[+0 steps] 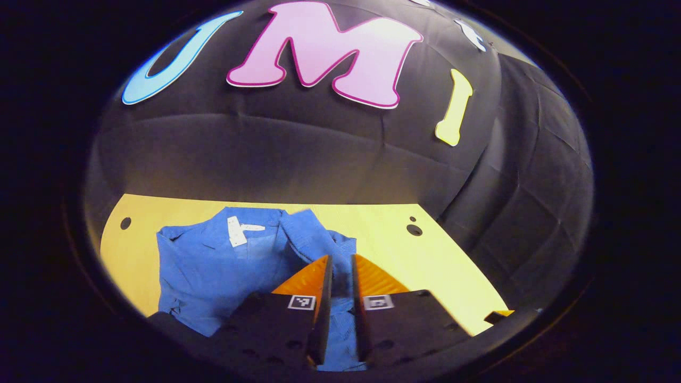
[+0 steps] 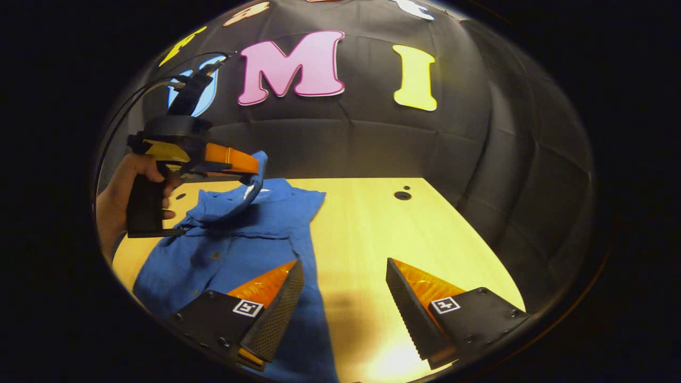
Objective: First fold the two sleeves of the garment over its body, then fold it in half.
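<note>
Nearest the lens in the left gripper view, the left gripper (image 1: 341,266) has its fingers pinched narrow on a fold of the blue woven button-up garment (image 1: 213,266), lifted off the pale yellow wooden table (image 1: 447,266). The right gripper (image 2: 343,290) hovers with fingers wide, holding nothing, over the garment's right edge. The sleeve fold looks best carried low across the body and laid flat before release.

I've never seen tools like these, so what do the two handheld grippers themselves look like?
Each gripper ends in two wedge-shaped fingers on dark, blocky bases with screw holes, and each base carries a small square black-and-white marker. The right gripper has ridged inner finger faces. The left gripper, seen from the side, has a dark pistol-style handle, a round housing on top, and cables running up from it.
</note>
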### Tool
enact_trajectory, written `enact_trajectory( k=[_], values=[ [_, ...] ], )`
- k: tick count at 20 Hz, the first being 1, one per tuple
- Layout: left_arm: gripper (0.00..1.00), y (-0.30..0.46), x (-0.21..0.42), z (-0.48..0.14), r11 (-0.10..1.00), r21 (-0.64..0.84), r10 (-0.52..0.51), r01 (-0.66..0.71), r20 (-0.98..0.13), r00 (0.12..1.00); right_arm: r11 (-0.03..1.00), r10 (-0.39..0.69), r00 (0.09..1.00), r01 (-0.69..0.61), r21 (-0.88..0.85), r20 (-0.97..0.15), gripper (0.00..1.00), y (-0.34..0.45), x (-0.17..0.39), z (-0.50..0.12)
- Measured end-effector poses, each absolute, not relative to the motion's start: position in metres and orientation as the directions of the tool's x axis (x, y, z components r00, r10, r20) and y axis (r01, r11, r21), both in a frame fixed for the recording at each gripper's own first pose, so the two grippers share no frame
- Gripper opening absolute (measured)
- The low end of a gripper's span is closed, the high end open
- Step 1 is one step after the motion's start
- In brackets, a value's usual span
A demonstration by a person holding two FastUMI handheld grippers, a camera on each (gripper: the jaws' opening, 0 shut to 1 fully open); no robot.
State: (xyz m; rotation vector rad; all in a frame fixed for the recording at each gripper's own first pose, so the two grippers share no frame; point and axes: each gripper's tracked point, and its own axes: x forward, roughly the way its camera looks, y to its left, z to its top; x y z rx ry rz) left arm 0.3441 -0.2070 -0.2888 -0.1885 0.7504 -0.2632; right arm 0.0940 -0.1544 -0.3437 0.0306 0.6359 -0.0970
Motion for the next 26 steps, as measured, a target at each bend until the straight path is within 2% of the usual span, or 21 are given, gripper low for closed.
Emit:
enact_trajectory(
  k=[2, 5, 7, 10, 12, 16, 18, 21, 26],
  values=[
    [0.82, -0.214, 0.345, -0.299, 0.947, -0.277, -0.308, 0.161, -0.649, 0.695, 0.990, -0.107, 0.786, 0.144, 0.012, -0.609, 0.98, -0.172, 0.085, -0.349],
    [0.84, -0.215, 0.345, -0.293, 0.940, -0.302, -0.317, 0.158, -0.605, 0.730, 0.982, -0.130, 0.766, 0.188, 0.026, -0.630, 0.98, -0.183, 0.075, -0.355],
    [0.84, -0.201, 0.336, -0.272, 0.934, -0.309, -0.324, 0.178, -0.524, 0.787, 0.980, -0.118, 0.756, 0.193, 0.047, -0.644, 0.98, -0.174, 0.070, -0.359],
    [0.84, -0.160, 0.306, -0.249, 0.954, -0.253, -0.262, 0.159, -0.452, 0.852, 0.974, -0.060, 0.728, 0.193, 0.120, -0.683, 0.98, -0.151, 0.058, -0.371],
    [0.84, -0.115, 0.272, -0.246, 0.977, -0.183, -0.183, 0.109, -0.464, 0.867, 0.956, -0.016, 0.697, 0.222, 0.194, -0.717, 0.98, -0.132, 0.048, -0.381],
    [0.84, -0.029, 0.180, -0.244, 0.995, -0.102, -0.048, -0.007, -0.530, 0.847, 0.964, -0.017, 0.659, 0.211, 0.163, -0.752, 0.98, -0.114, 0.026, -0.385],
    [0.84, 0.007, 0.128, -0.257, 0.996, -0.069, 0.009, -0.063, -0.596, 0.803, 0.967, 0.007, 0.631, 0.194, 0.167, -0.776, 0.98, -0.105, 0.011, -0.390],
    [0.84, 0.037, 0.041, -0.293, 0.986, -0.080, 0.038, -0.149, -0.752, 0.658, 0.945, 0.028, 0.574, 0.252, 0.208, -0.819, 0.98, -0.095, -0.016, -0.398],
    [0.84, 0.067, -0.054, -0.343, 0.971, -0.037, 0.079, -0.236, -0.883, 0.463, 0.969, 0.001, 0.497, 0.215, 0.124, -0.868, 0.98, -0.094, -0.057, -0.406]
  ],
)
